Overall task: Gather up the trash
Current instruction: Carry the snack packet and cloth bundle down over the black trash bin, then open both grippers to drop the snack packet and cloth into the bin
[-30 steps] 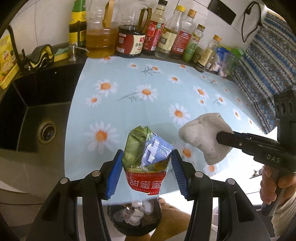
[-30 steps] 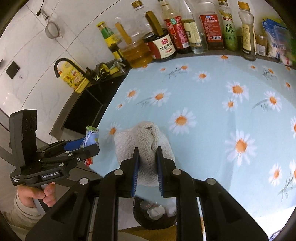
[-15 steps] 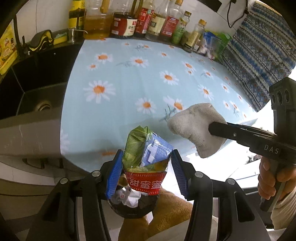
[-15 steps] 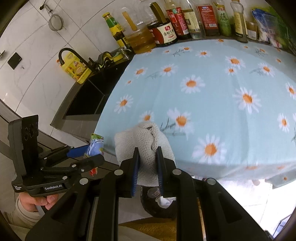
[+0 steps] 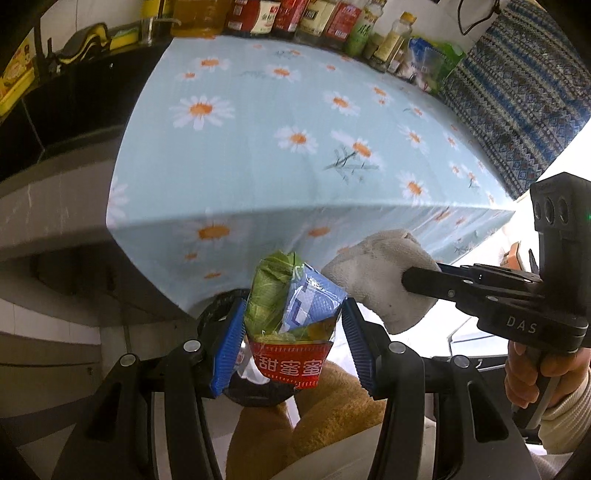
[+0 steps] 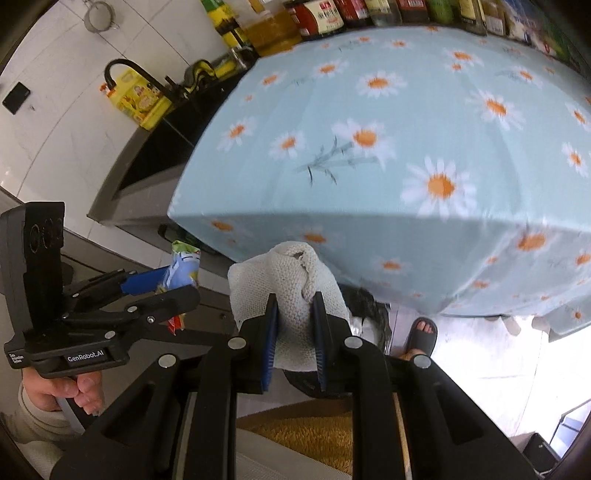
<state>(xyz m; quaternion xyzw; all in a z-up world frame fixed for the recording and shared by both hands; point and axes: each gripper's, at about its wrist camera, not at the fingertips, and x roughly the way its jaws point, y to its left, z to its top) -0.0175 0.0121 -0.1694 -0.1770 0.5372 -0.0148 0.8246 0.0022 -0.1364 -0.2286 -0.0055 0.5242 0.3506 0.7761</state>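
Both claws hang off the front edge of the daisy-cloth surface (image 5: 280,155), carried out past it and tipped downward, which by my reading puts them above the dark trash bin (image 5: 255,391) on the floor just below that edge. That fits the task: the load is positioned to drop into the bin, not onto the cloth.

The left claw (image 5: 293,334) is clamped on a bundle of snack wrappers (image 5: 291,314), a green one, a blue one and a red one with white characters, its blue pads pressing both sides so the crinkled pack stands upright between them. The bundle sits almost straight over the bin's mouth, in front of the surface's hanging cloth.

The right claw (image 6: 293,328) is pinched narrow on a white knitted cloth (image 6: 284,280), the fabric bulging above the pads and trailing below them. It rides just beside the wrappers, to their right, also forward of the surface edge. The bin (image 6: 365,314) shows dark behind it.

Only a row of bottles (image 5: 306,22) stands along the surface's far side.
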